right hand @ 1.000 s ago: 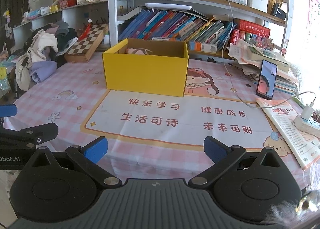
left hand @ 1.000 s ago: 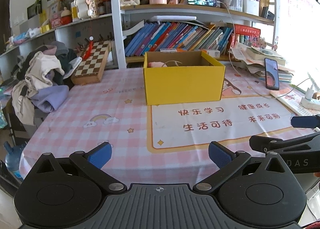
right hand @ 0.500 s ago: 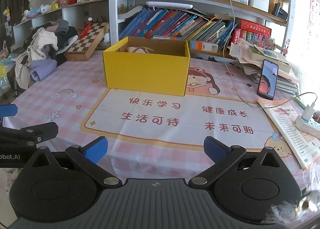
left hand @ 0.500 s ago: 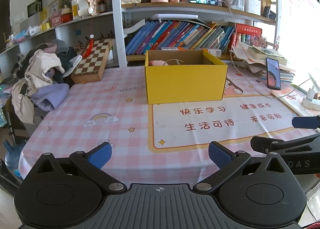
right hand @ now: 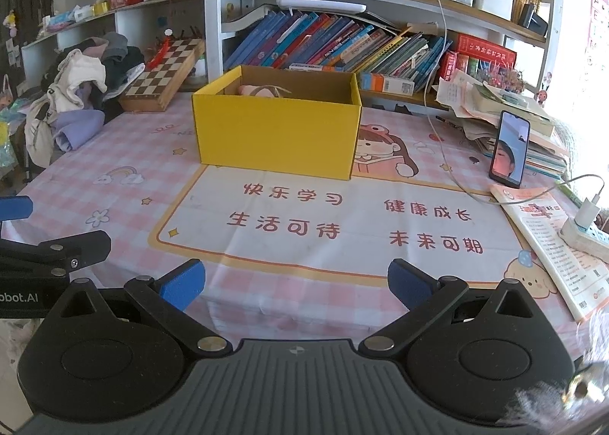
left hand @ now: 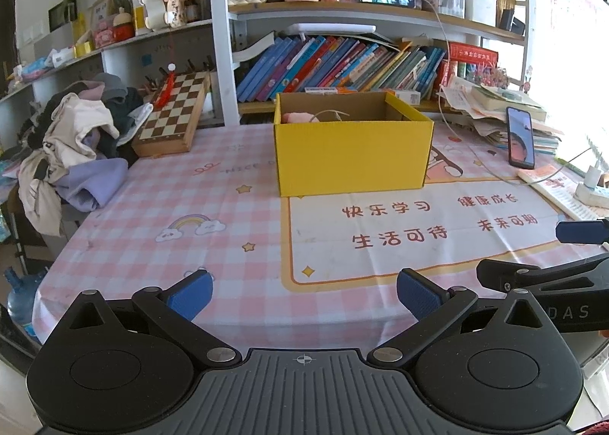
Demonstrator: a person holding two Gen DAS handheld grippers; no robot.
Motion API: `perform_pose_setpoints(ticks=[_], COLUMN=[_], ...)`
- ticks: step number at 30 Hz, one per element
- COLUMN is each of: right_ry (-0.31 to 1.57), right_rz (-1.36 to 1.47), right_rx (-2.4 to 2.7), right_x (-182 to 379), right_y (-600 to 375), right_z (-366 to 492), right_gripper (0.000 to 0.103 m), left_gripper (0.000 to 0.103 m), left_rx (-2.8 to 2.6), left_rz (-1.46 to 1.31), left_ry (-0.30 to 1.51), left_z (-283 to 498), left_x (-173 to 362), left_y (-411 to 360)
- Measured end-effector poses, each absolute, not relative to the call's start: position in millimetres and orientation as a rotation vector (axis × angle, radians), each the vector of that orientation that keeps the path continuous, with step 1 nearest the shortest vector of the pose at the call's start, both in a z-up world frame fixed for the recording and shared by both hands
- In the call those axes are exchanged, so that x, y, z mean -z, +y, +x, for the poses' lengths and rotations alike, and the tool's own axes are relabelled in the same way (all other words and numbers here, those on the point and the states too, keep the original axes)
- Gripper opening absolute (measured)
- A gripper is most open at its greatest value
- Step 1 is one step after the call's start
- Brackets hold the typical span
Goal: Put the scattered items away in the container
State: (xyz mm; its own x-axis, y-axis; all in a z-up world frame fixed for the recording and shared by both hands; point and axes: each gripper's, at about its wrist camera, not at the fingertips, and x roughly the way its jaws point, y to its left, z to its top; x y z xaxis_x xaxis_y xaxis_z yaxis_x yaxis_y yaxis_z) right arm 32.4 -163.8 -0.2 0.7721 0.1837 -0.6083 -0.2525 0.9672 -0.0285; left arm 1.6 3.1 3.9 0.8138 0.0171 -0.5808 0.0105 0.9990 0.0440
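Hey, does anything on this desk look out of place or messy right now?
Yes. A heap of clothes spills over the table's left edge, and a chessboard leans tilted against the shelf. On the right, a stack of papers and books sits askew. The yellow box stands square.

The yellow box stands open on the pink checked tablecloth, its front edge touching the white printed mat. Inside the box, at its back left corner, something pink shows above the rim — too hidden to name. Left of the box a chessboard leans tilted, and further left lies a heap of clothes. Right of the box a phone stands propped against stacked papers. Well in front of the box the left gripper hangs over the cloth's near edge, blue pads wide apart, nothing between them — the right gripper reaches in beside it.
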Motion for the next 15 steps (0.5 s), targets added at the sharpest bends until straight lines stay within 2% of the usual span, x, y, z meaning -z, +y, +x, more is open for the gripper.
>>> perform_pose_setpoints(ticks=[15], right_ry=[0.658], right_rz=[-0.122], right_rx=[-0.240], right_x=[1.0], right_y=[-161.5], right_z=[40.5], right_gripper=[0.103], left_gripper=[0.103], left_rx=[-0.008], left_rz=[0.031], left_ry=[0.628], left_z=[8.2], left_x=[-1.6], left_y=[6.3])
